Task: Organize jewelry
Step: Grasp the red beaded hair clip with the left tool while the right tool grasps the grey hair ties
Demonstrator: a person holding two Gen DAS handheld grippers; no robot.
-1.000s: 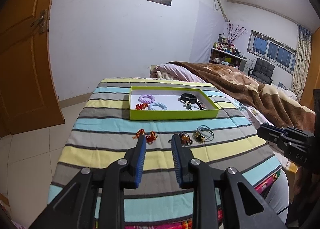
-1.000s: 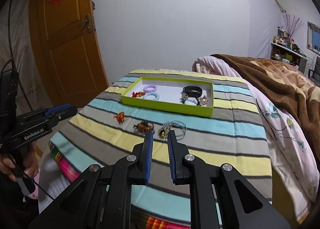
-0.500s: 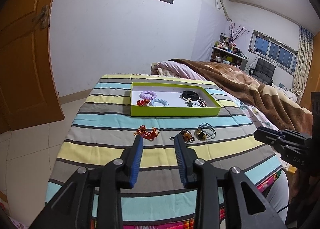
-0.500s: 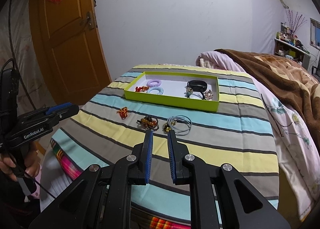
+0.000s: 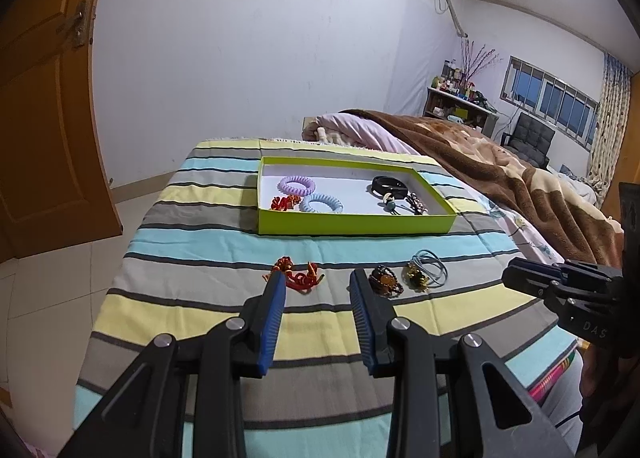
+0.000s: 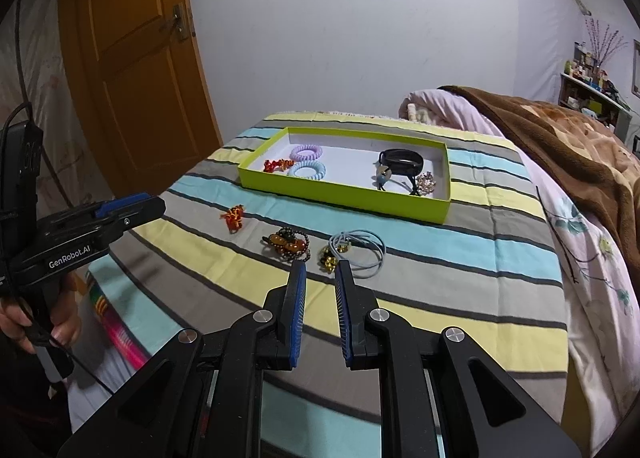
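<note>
A green tray (image 5: 352, 223) (image 6: 340, 193) on the striped table holds a purple coil tie (image 5: 296, 185), a blue coil tie (image 5: 321, 203), a red knot piece (image 5: 285, 202), a black band (image 5: 387, 185) and small beaded pieces. On the cloth in front lie a red knot ornament (image 5: 298, 276) (image 6: 234, 217), a brown bead bracelet (image 5: 385, 282) (image 6: 288, 244), and grey hair ties with a gold charm (image 5: 428, 274) (image 6: 356, 252). My left gripper (image 5: 318, 284) is open and empty just short of the red ornament. My right gripper (image 6: 321, 274) is open a little and empty, near the gold charm.
The striped tablecloth (image 5: 224, 242) drops off at the near and left edges. A bed with a brown blanket (image 5: 520, 181) lies to the right. An orange door (image 6: 136, 69) stands at the left. The white wall is behind the table.
Both grippers have moved forward toward the loose jewelry. The right gripper's jaws have opened a little wider. Nothing on the table has moved.
</note>
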